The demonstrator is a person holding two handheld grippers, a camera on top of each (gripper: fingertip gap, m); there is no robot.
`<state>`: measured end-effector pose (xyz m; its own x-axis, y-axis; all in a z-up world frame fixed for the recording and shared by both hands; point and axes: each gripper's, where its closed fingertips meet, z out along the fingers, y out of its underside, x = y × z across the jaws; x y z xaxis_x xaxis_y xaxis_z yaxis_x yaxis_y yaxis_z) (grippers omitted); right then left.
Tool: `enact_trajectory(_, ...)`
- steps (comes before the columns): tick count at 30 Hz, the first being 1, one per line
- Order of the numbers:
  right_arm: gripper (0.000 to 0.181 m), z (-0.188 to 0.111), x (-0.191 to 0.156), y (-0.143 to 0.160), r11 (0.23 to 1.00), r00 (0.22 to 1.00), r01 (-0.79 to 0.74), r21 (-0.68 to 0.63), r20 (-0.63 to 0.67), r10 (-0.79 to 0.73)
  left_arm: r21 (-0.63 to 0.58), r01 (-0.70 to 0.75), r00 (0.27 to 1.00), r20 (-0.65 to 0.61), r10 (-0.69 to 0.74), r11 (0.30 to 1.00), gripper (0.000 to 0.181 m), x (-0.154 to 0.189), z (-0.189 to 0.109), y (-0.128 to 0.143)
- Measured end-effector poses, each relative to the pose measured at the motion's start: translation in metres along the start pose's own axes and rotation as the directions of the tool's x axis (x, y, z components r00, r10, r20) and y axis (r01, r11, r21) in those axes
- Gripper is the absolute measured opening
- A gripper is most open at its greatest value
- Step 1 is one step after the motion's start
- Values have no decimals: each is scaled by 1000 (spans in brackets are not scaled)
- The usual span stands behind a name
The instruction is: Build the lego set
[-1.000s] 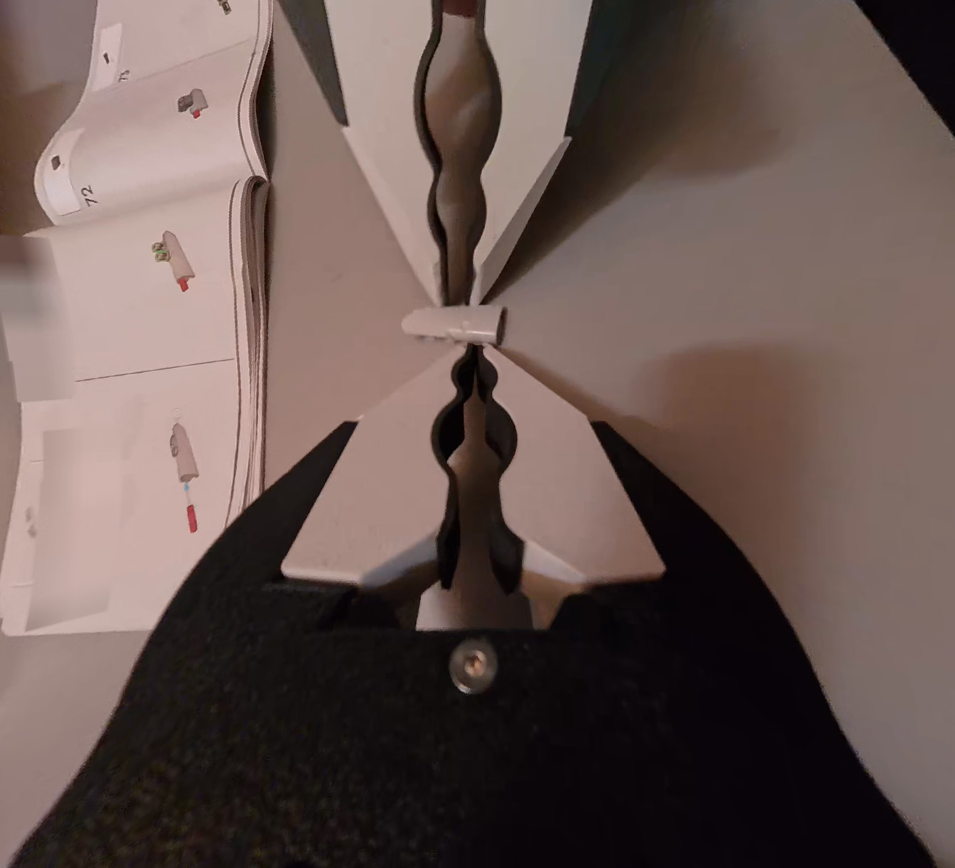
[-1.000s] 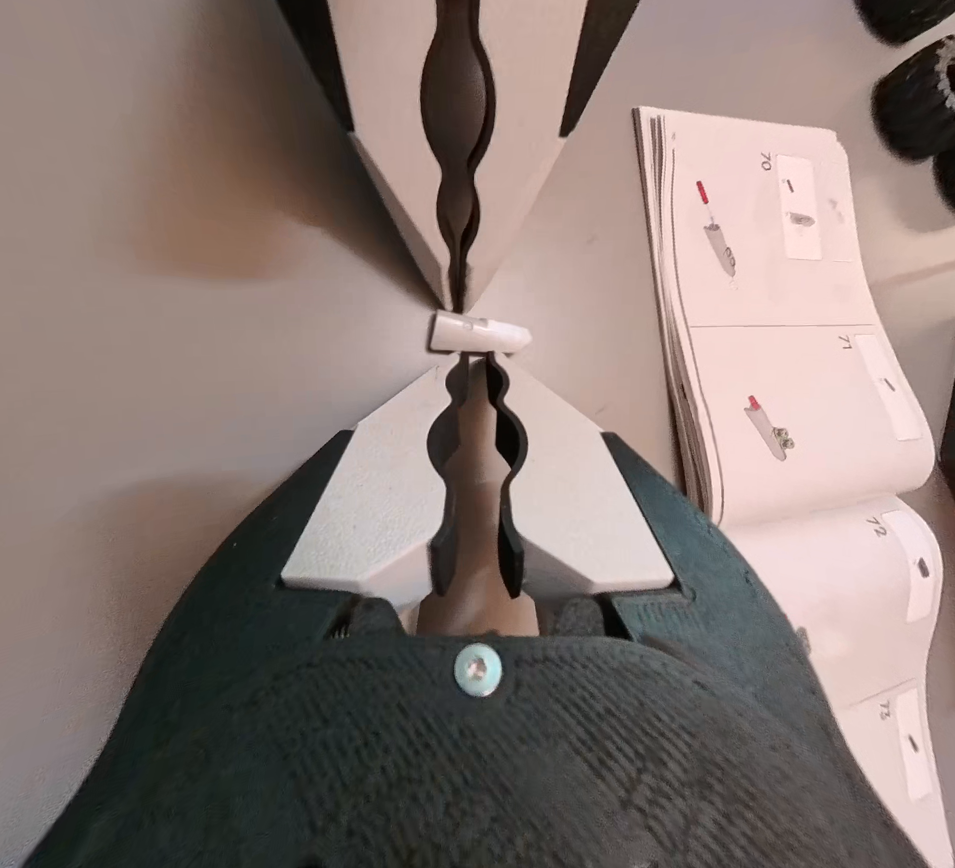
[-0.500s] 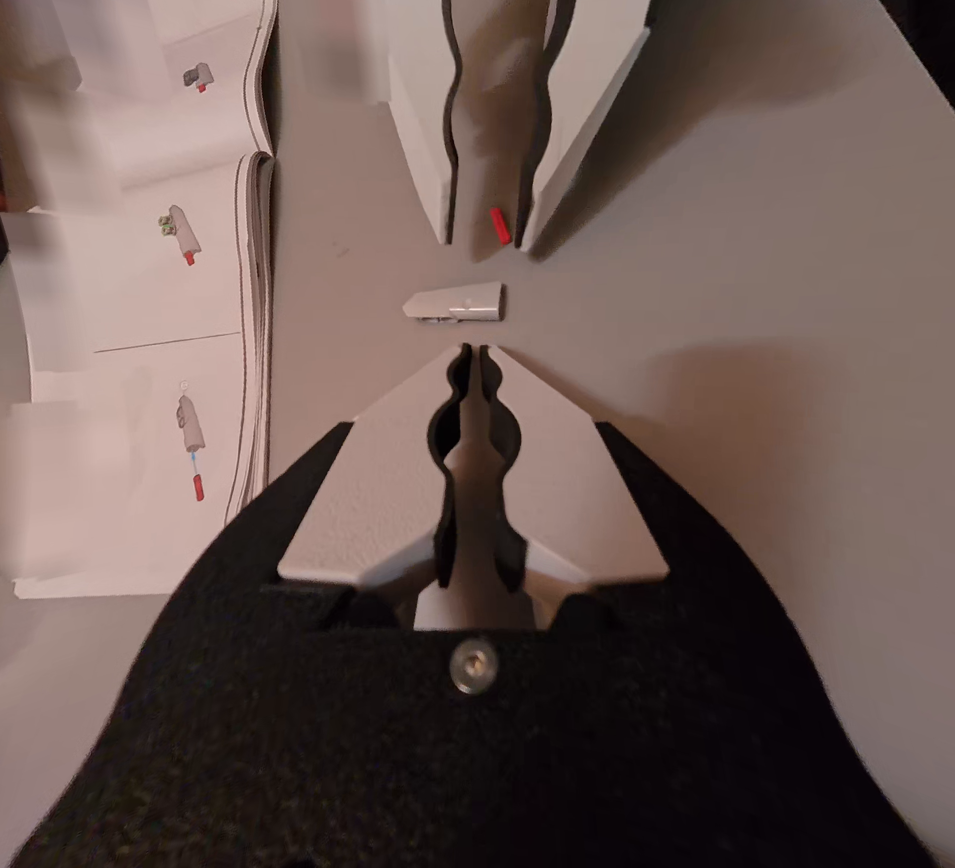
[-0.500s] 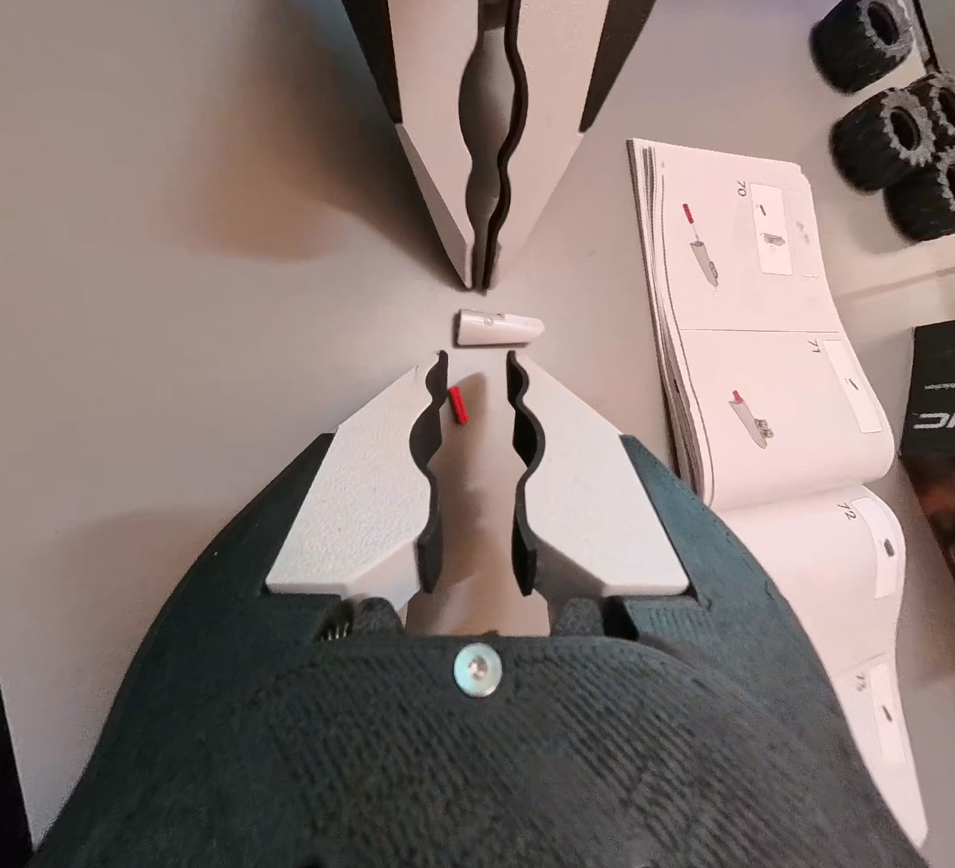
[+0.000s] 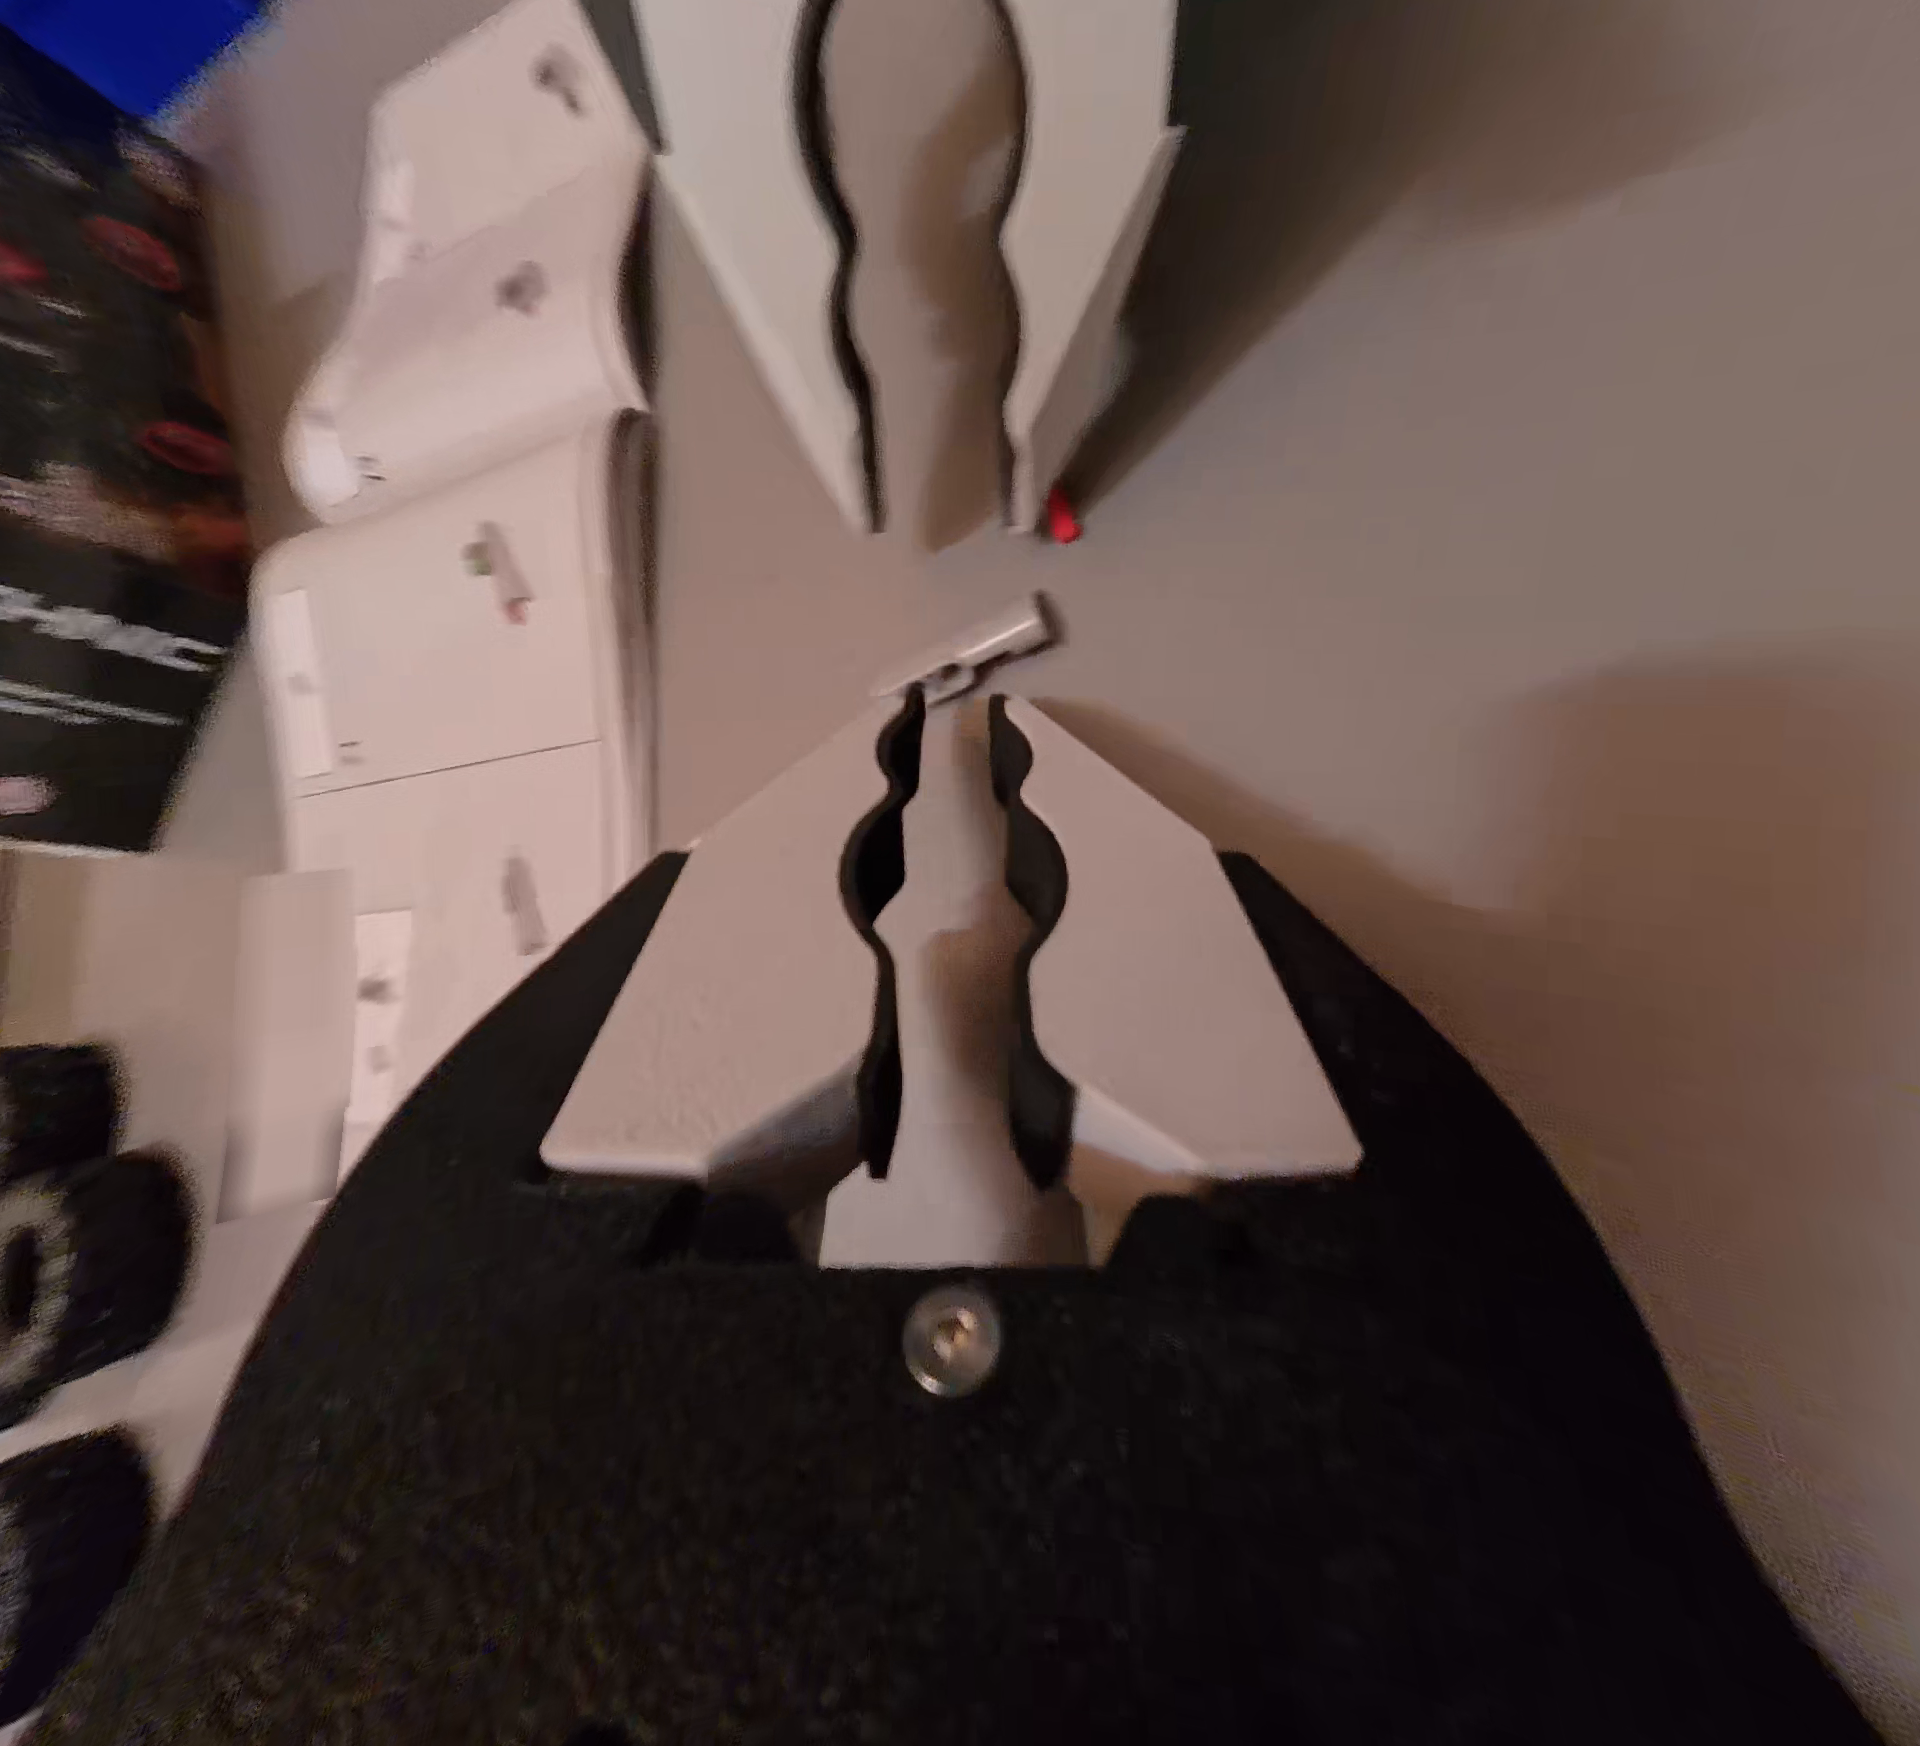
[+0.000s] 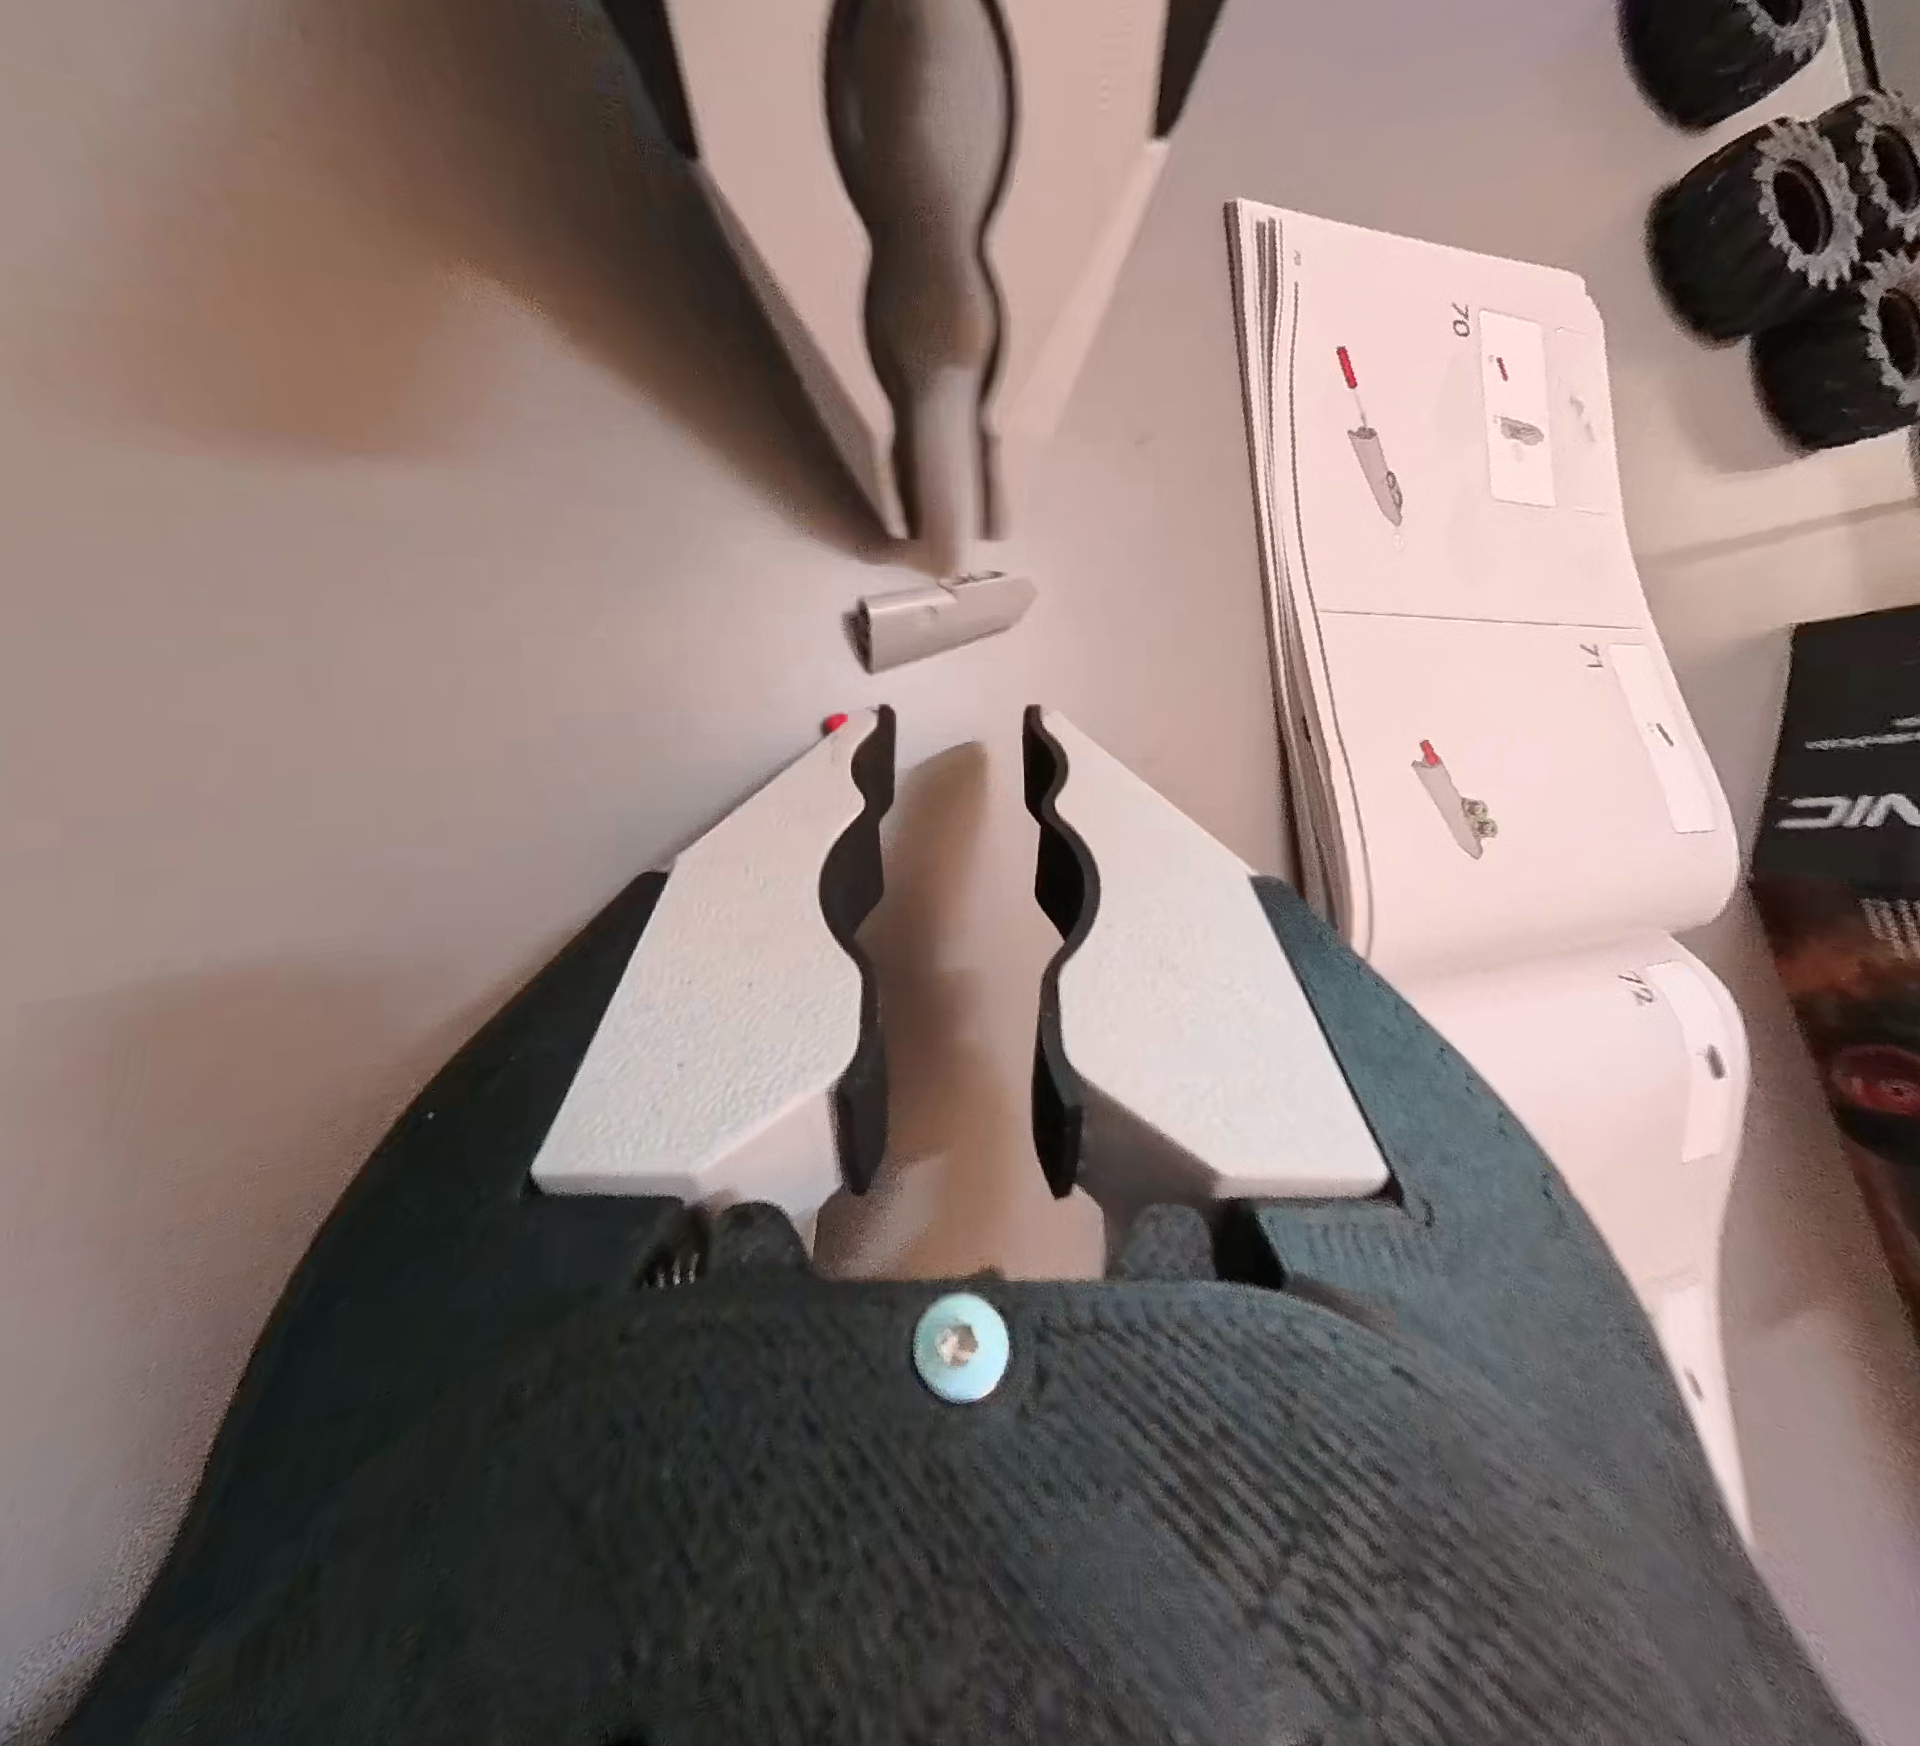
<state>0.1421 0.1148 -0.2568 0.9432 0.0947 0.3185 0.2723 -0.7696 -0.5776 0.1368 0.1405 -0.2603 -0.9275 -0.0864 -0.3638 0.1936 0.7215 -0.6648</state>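
Your left gripper (image 5: 954, 704) and right gripper (image 6: 958, 714) stand parted, empty; red pin (image 6: 834, 721) not yet inserted in grey piece (image 6: 940, 624).

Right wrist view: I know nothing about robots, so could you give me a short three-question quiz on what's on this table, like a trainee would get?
1. True or false: the right gripper is clamped on the grey piece.
2. Where is the small red pin?
A) by the tip of one finger of the right gripper
B) pushed inside the grey piece
C) on the floor
3. Fill in: in the right wrist view, the open instruction booklet lies to the ___ of the grey piece.

Key: 1 false, its jaws are apart and hold nothing; 2 A; 3 right.
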Motion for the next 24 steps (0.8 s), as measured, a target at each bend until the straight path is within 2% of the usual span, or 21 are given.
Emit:
enact_trajectory(2,23,0,-7,-9,999,999,-26,46,31,25,3,-62,996,57,62,998,17,-6,-1,1)
enact_trajectory(4,25,3,-10,-18,996,998,-45,72,44,42,-10,-89,994,57,89,996,23,-5,2,1)
enact_trajectory(9,27,18,-7,-14,998,998,-65,15,24,65,-3,-98,993,68,98,995,23,-8,6,1)
enact_trajectory(16,15,16,-11,-14,999,999,-20,27,34,19,-4,-123,989,82,122,992,18,-7,8,0)
enact_trajectory(18,12,12,-7,-17,998,1000,-3,69,13,2,4,-127,988,85,126,992,18,-5,10,-3)
enact_trajectory(20,10,7,-9,-25,989,999,-33,145,45,26,23,-112,991,78,110,993,14,-3,12,-6)
enact_trajectory(22,9,6,-12,-23,985,994,-73,158,86,60,28,-105,993,66,103,994,10,-2,14,-6)
enact_trajectory(24,6,4,-10,-19,988,997,-50,148,58,42,21,-112,992,57,110,994,5,-1,16,-6)
